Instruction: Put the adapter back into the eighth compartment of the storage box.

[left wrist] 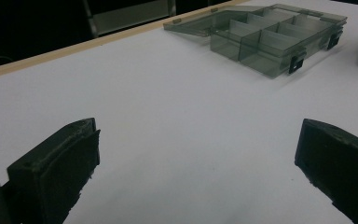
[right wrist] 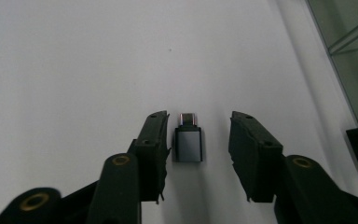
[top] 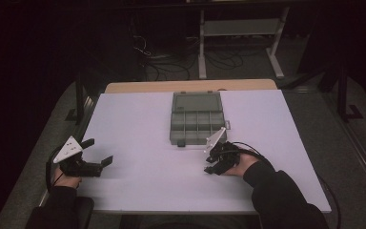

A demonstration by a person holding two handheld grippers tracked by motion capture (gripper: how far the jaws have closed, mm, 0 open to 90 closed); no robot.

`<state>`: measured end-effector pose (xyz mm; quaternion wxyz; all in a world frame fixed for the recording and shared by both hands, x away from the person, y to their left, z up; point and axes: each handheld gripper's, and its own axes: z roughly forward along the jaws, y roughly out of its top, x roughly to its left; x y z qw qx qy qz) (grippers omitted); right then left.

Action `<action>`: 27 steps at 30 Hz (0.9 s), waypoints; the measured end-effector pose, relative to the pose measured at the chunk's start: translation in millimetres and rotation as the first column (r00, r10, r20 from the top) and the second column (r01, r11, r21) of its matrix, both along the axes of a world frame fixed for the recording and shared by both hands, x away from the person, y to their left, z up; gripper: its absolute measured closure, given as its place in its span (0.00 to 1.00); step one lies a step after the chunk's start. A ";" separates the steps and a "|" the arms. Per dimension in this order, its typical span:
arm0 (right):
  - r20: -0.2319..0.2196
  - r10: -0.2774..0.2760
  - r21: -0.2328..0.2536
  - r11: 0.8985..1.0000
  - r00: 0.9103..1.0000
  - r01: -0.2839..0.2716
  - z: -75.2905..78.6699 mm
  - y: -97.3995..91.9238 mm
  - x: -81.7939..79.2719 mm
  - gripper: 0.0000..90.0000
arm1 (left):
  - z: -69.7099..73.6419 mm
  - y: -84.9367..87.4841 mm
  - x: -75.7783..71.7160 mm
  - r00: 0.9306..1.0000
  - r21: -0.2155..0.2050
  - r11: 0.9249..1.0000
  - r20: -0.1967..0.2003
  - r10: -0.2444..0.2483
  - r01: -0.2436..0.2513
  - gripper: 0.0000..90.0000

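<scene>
While the right gripper point(right wrist: 198, 154) gapes narrowly, the adapter point(right wrist: 188, 140) lies untouched between its jaws.

Counter point(top: 138, 119): carries everything.
Compartment box point(top: 196, 121): toward the far middle, its open lid lying flat behind it.
Adapter point(right wrist: 188, 142): flat on the counter, near the box's front right corner, between the jaws of the right hand-held gripper point(right wrist: 196, 154).
Left hand-held gripper point(top: 97, 152): near the front left edge, well apart from the box.
</scene>
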<state>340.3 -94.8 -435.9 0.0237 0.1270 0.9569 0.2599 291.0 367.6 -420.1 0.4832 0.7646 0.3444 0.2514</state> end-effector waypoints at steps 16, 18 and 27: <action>-0.021 0.009 -0.001 1.000 1.000 -0.009 -0.9 0.4 1.0 0.84 | 0.6 0.5 -0.3 1.000 -0.002 1.000 0.006 0.005 -0.005 0.00; -0.023 0.010 -0.002 1.000 1.000 -0.010 -0.7 0.5 1.1 0.84 | 0.8 0.7 -0.4 1.000 -0.004 1.000 0.009 0.007 -0.007 0.00; -0.030 0.006 0.005 1.000 1.000 -0.006 7.1 1.3 2.2 0.84 | 0.7 0.5 -0.5 1.000 -0.006 1.000 0.008 0.005 -0.005 0.00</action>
